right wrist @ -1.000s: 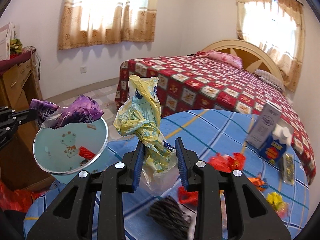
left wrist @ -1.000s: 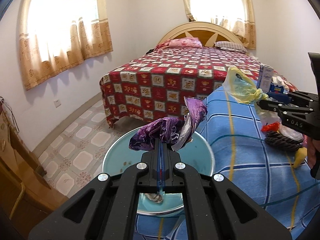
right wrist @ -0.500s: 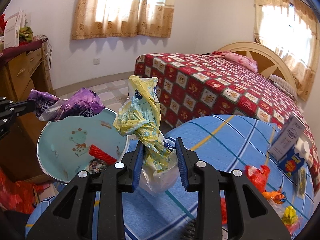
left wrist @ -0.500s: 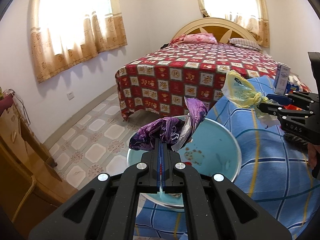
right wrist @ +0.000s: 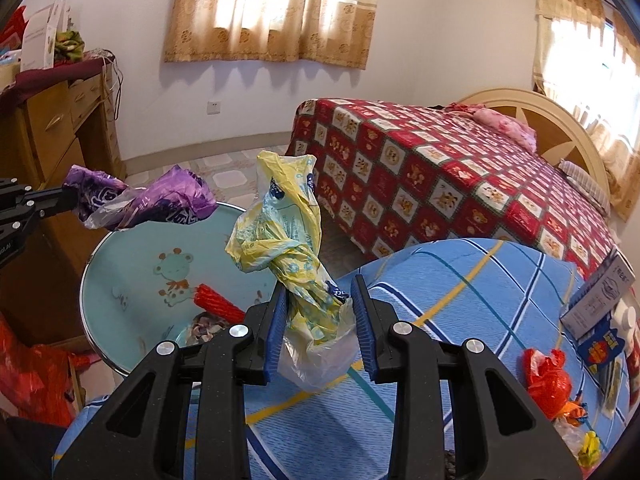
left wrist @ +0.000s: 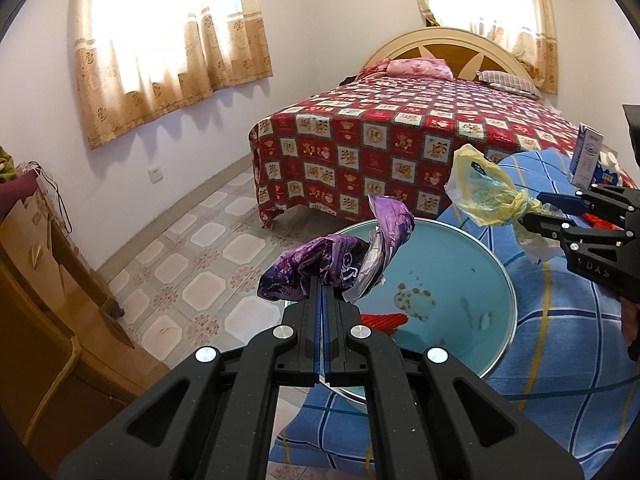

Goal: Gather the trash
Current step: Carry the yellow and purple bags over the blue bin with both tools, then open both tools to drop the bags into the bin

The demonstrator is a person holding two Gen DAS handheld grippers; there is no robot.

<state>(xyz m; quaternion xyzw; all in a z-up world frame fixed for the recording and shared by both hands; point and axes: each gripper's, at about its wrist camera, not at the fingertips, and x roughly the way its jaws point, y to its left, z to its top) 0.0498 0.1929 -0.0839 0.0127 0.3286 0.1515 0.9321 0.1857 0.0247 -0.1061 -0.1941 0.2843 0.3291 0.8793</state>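
Observation:
My left gripper (left wrist: pixel 324 280) is shut on a crumpled purple wrapper (left wrist: pixel 344 256) and holds it over the near rim of a light blue basin (left wrist: pixel 472 256). In the right wrist view that wrapper (right wrist: pixel 160 200) hangs above the basin's (right wrist: pixel 132 264) far left rim. A knotted yellow plastic bag (right wrist: pixel 288 248) sticks up from my right gripper (right wrist: pixel 318 292), which is shut on it just right of the basin. From the left wrist view the same bag (left wrist: pixel 484 196) hovers by the basin's right rim. Inside the basin lie a red ridged wrapper (right wrist: pixel 218 302) and some scraps.
The blue striped cloth (right wrist: pixel 460 288) carries red wrappers (right wrist: pixel 548 376), a white carton (right wrist: pixel 600 300) and a blue box at the right. A bed with a red patterned cover (left wrist: pixel 392 140) stands behind. A wooden cabinet (left wrist: pixel 44 312) is at the left, tiled floor between.
Both grippers have swung left with their loads, bringing the basin more fully into both views. The yellow bag is now nearer the basin's rim. Both grips are unchanged.

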